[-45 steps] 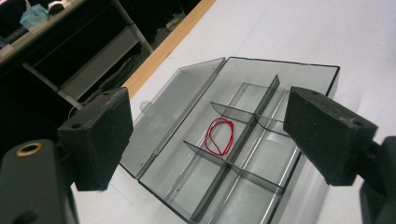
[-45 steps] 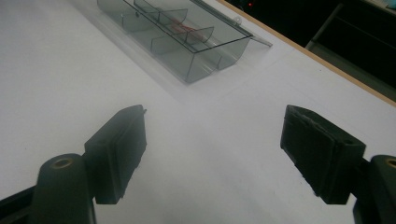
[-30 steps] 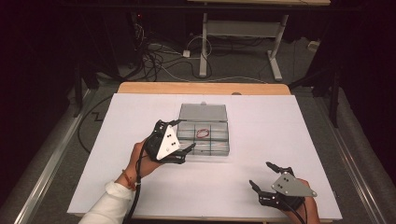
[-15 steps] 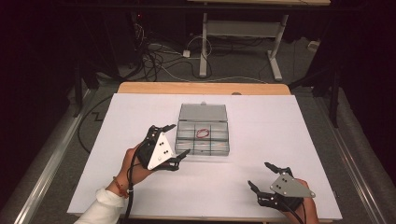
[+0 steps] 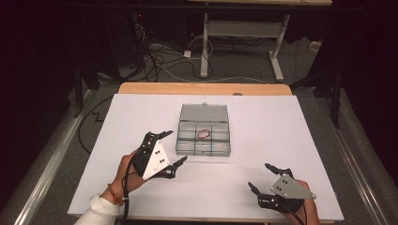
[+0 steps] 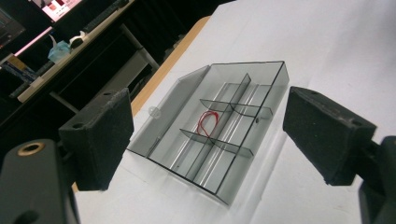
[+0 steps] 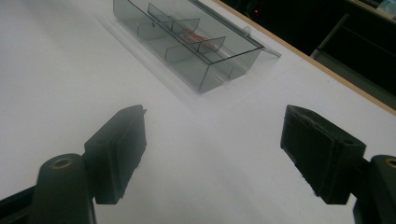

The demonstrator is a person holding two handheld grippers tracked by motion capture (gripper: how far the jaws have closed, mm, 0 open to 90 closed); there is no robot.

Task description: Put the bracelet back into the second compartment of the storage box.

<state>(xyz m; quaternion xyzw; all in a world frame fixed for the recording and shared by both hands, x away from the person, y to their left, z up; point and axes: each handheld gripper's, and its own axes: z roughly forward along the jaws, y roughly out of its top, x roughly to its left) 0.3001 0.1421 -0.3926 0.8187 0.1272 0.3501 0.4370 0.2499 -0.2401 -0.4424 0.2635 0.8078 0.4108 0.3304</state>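
A clear grey compartment box point(image 5: 203, 138) lies on the white table top point(image 5: 281, 136) with its lid point(image 5: 204, 112) folded back flat behind it. A red rubber band point(image 5: 203, 133) sits in one of its middle compartments, and shows too in the left gripper view point(image 6: 208, 122) and faintly in the right gripper view point(image 7: 195, 33). My left gripper point(image 5: 172, 148) is open just left of the box's near corner, held by a hand; the box point(image 6: 212, 126) lies ahead between its jaws. My right gripper point(image 5: 267, 177) is open near the front right, apart from the box point(image 7: 187, 39).
The white sheet covers a wooden table whose far edge point(image 5: 202, 88) shows behind the box. Beyond it are a desk frame point(image 5: 239, 42) and cables point(image 5: 159, 56) on the floor. A metal rail point(image 5: 42, 159) runs along the left side.
My left gripper has drawn back toward the front and left, away from the box's left side. The right gripper has stayed almost still.
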